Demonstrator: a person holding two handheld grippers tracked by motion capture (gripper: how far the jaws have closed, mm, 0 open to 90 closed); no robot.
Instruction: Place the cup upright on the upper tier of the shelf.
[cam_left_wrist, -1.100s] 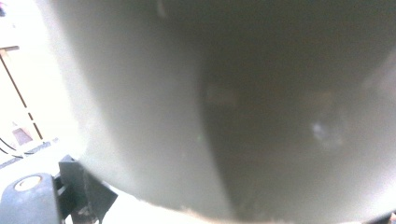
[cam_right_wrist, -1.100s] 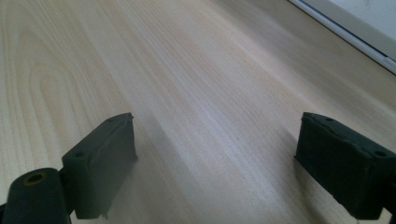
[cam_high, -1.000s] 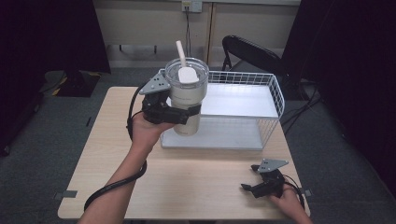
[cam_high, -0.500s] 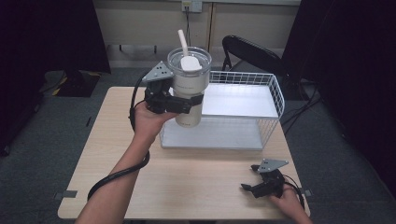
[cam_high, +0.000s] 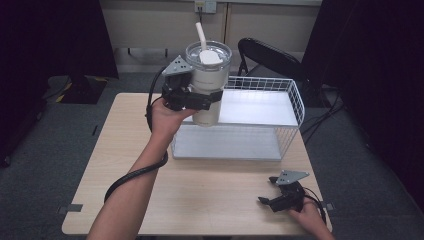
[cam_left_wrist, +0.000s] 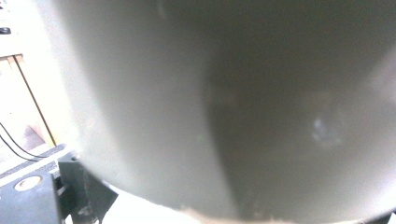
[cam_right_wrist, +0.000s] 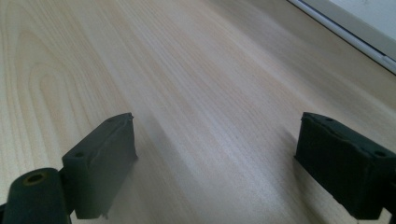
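Here one tall cream-coloured tumbler (cam_high: 207, 85) with a clear lid and one white straw (cam_high: 201, 34) is held up in the air by the left gripper (cam_high: 197, 98), over the front left corner of one white wire basket (cam_high: 292, 97). The basket stands on the far half of the pale wooden counter (cam_high: 115, 150), and a flat white panel lies inside it. The left gripper's fingers are clamped around the tumbler's middle, one on each side of its body, and the person's left hand (cam_high: 165, 117) grips the tool from below. One black cable (cam_high: 131, 175) loops from this gripper down along the forearm. In the left gripper view the tumbler's cream wall (cam_left_wrist: 210, 107) sits so close to the lens that it blurs; a dark vertical band on it is probably shadow, though the picture is too soft to be sure.

The right gripper (cam_high: 270, 201) rests low on the counter near the front right corner, well apart from the basket, with the person's right hand (cam_high: 305, 212) behind it. In the right gripper view its two black fingers (cam_right_wrist: 100, 161) stand wide apart with bare wood grain between them and nothing held.

Beyond the counter stands one black folding chair (cam_high: 270, 55).
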